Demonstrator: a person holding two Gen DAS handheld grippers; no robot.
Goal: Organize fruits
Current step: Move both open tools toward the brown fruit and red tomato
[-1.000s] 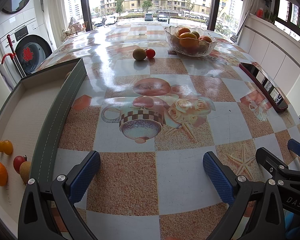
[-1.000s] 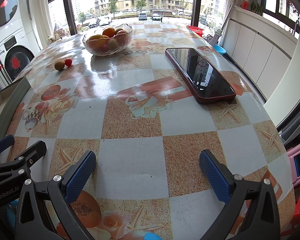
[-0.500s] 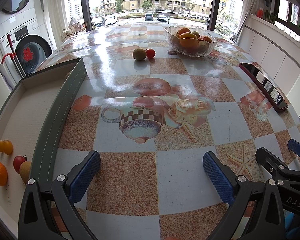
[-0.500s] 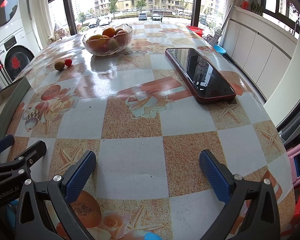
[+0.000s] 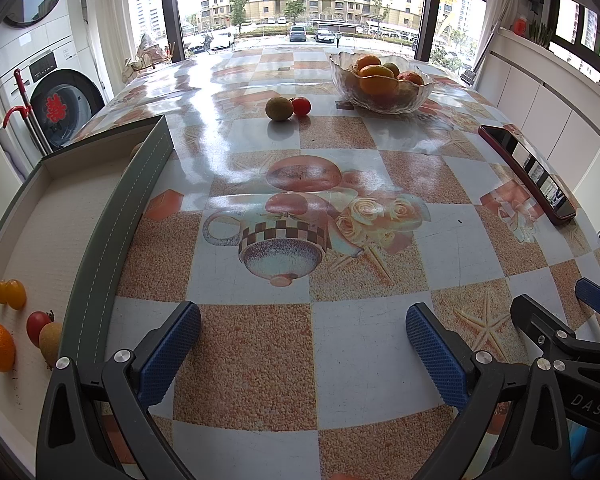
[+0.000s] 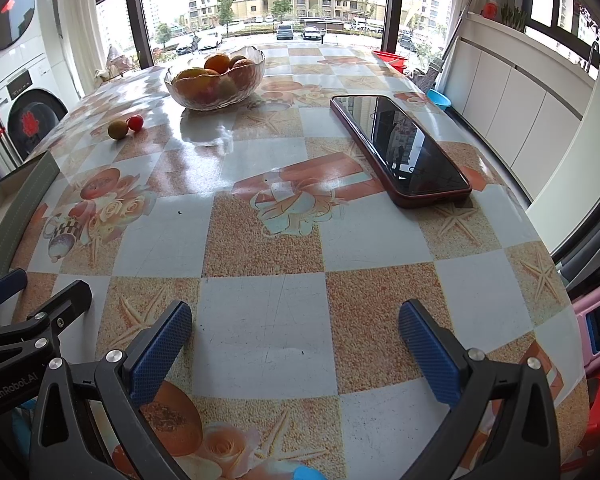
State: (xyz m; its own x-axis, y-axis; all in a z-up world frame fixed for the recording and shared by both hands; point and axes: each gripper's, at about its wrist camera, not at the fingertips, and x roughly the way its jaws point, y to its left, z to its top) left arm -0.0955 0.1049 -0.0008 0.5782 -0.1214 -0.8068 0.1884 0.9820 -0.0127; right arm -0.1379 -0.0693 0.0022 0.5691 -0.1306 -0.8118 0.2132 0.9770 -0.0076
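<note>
Both the left gripper (image 5: 303,334) and right gripper (image 6: 295,332) rest released and empty, ready to pick; a brown kiwi (image 5: 279,109) and small red tomato (image 5: 301,106) wait touching at twelve o'clock on the checkered worktop (image 5: 360,344), outside the grey-walled tray (image 5: 100,240).

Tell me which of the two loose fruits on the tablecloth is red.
The small tomato, on the right of the pair beside the brown-green kiwi, nearer the glass bowl.

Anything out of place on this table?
Two loose fruits, a kiwi and a small tomato, sit touching on the tablecloth, outside both the glass bowl and the tray.
</note>
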